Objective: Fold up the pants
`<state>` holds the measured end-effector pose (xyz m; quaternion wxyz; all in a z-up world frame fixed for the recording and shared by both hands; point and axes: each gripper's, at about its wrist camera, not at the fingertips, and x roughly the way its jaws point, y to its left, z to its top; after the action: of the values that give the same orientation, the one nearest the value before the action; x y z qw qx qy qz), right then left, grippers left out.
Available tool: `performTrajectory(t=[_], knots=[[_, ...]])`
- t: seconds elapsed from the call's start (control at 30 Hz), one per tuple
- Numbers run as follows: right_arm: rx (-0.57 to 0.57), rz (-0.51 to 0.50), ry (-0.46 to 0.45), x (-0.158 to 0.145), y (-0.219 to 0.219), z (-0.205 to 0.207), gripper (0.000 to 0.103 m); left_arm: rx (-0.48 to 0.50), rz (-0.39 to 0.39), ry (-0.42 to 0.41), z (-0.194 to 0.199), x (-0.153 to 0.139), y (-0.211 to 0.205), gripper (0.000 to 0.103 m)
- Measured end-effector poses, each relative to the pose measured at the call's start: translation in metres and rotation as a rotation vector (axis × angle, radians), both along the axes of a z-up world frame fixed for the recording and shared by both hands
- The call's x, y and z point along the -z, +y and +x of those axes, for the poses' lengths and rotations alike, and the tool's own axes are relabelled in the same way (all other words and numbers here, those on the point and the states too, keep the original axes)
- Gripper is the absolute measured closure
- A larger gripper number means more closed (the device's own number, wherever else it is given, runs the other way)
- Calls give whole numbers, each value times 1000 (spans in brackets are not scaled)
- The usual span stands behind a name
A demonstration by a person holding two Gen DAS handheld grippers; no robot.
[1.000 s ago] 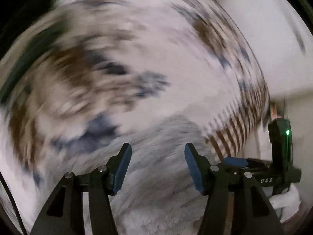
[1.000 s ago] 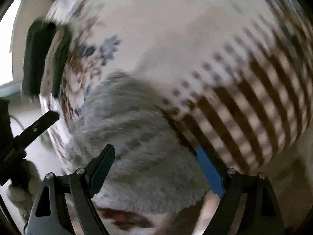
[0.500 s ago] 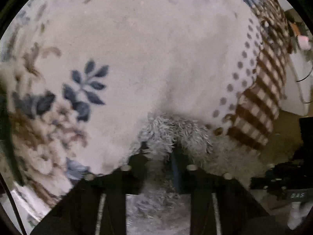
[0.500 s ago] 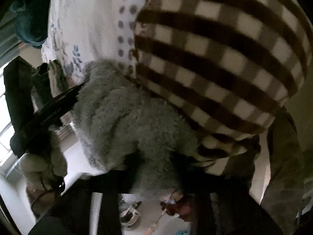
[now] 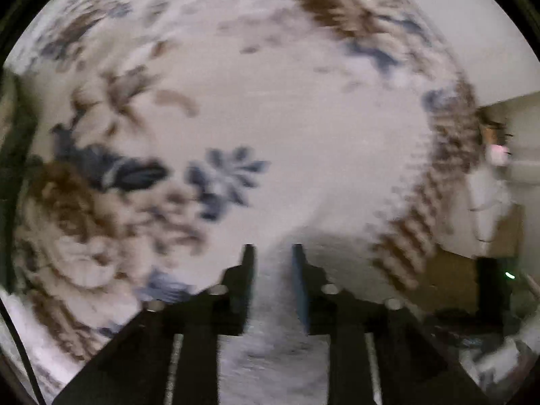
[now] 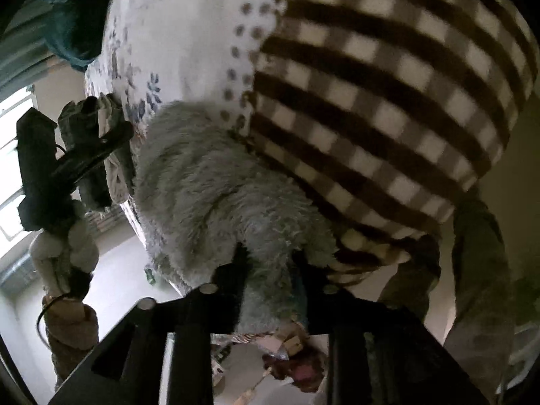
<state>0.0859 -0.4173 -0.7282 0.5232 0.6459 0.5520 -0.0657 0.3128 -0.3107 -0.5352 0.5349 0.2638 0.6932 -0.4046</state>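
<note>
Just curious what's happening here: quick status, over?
Both grippers, left and right, opening around fluffy grey pants. Pants bunched on patterned blanket. Nothing blocking.

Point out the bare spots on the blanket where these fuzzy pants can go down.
Free: the plain cream middle of the blanket, bordered by the blue flower print on the left and the brown checked band on the right. Crowded: the near edge, where the grey fuzzy pants bunch between both grippers' opening jaws.

Shaggy grey fleece pants (image 6: 216, 195) with a rough, fluffy pile lie on a soft, plush floral-and-checked blanket (image 6: 388, 84); matt black, probably plastic gripper fingers (image 5: 241, 281).
</note>
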Motion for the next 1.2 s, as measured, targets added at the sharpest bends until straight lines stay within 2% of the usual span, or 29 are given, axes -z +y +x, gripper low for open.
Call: performTrajectory(t=[0.07, 0.13, 0.2, 0.3, 0.37, 0.57, 0.67, 0.8, 0.97, 1.03, 1.1, 1.17, 1.2], knots=[[-16, -8, 8, -1, -2, 3, 72, 37, 7, 35, -13, 5, -11, 58], [-34, 0, 25, 1, -3, 5, 72, 82, 33, 59, -27, 13, -27, 58], [-45, -1, 34, 2, -3, 8, 72, 112, 83, 121, -36, 33, -35, 58], [-54, 4, 42, 7, -5, 10, 72, 93, 152, 160, -31, 62, -38, 55], [-58, 9, 44, 8, -3, 12, 72, 50, 156, 192, -28, 71, -38, 55], [-42, 35, 43, 12, -5, 12, 72, 62, 185, 181, -31, 71, -45, 52], [-38, 45, 39, 12, -6, 10, 72, 29, 189, 212, -22, 71, -40, 52], [-57, 50, 45, 14, -7, 12, 72, 41, 207, 261, -19, 83, -40, 47], [-73, 56, 54, 15, -6, 15, 72, 60, 167, 294, -25, 75, -45, 49], [-81, 52, 54, 14, -5, 16, 72, 108, 154, 293, -29, 67, -46, 60], [-85, 51, 48, 13, -3, 17, 72, 151, 153, 260, -36, 63, -48, 87], [-87, 28, 44, 10, -2, 18, 74, 169, 158, 171, -43, 56, -50, 91], [-89, 13, 38, 6, -1, 19, 83, 165, 154, 141, -45, 52, -50, 93]])
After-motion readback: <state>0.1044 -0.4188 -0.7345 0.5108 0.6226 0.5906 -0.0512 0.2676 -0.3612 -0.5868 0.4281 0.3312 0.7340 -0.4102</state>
